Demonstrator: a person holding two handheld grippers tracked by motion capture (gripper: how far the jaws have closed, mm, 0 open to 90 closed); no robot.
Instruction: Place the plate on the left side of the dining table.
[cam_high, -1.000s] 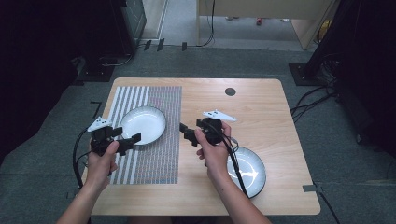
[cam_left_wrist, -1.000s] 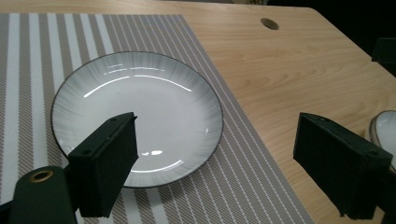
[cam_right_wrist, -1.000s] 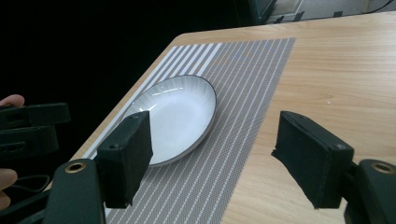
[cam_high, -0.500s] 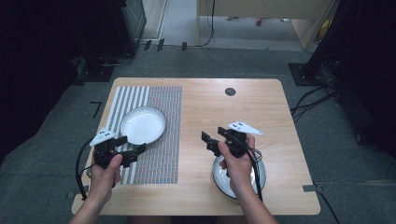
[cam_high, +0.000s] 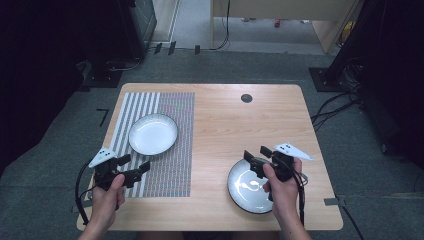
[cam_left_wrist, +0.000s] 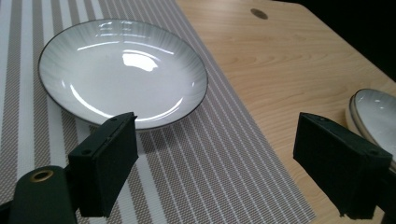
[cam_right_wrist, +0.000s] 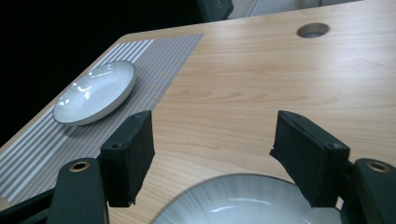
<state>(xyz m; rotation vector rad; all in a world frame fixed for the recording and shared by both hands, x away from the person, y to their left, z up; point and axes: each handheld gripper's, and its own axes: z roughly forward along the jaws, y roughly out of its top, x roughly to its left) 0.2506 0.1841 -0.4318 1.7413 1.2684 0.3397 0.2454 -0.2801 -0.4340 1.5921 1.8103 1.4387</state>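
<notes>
Your right gripper (cam_high: 259, 157) hangs with jaws apart over the near plate (cam_high: 250, 187) at the table's (cam_high: 225, 120) five o'clock; drop squarely onto its far rim before clamping.

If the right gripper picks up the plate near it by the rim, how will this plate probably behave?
The plate under the right gripper shines with a glossy glaze, so it may be slippery between the black pads. It looks ceramic, so probably stiff, rather heavy and breakable if dropped. It is shallow and wide, lying flat on the bare wooden table, so pinched at one rim it would likely sag downward.
</notes>
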